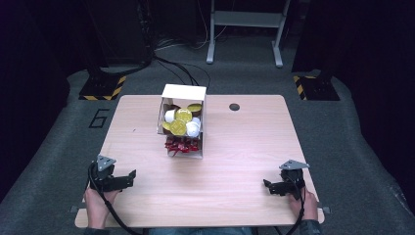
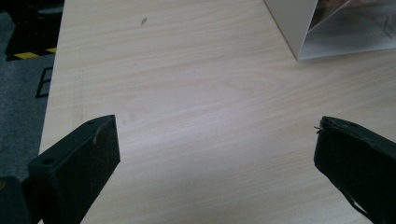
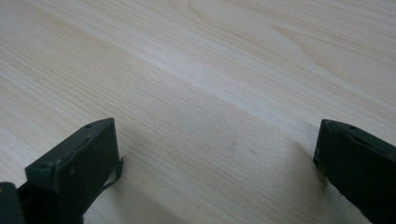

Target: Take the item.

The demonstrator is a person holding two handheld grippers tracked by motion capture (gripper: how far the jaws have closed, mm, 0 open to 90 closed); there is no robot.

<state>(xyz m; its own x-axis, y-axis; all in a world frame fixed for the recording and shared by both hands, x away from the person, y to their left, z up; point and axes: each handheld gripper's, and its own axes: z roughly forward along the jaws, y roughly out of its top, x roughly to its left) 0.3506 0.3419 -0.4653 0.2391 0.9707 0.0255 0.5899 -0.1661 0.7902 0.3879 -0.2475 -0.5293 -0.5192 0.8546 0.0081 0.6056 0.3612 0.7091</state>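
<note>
Pale wooden bench (image 1: 235, 161), largely bare. White open box (image 1: 184, 92) at far centre, holding gold and white round pieces (image 1: 182, 121) with red wrapped bits (image 1: 182, 145) at its near end. Left gripper (image 1: 128, 177) at near left, fingers released, empty. Right gripper (image 1: 267, 186) at near right, fingers likewise spread, empty.

lab | hazard-striped bases (image 1: 103, 89) | floor cables (image 1: 178, 68) | dark surround

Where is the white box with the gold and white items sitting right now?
In the high view, the white box stands on the table, left of the round hole, ahead of both grippers.
</note>
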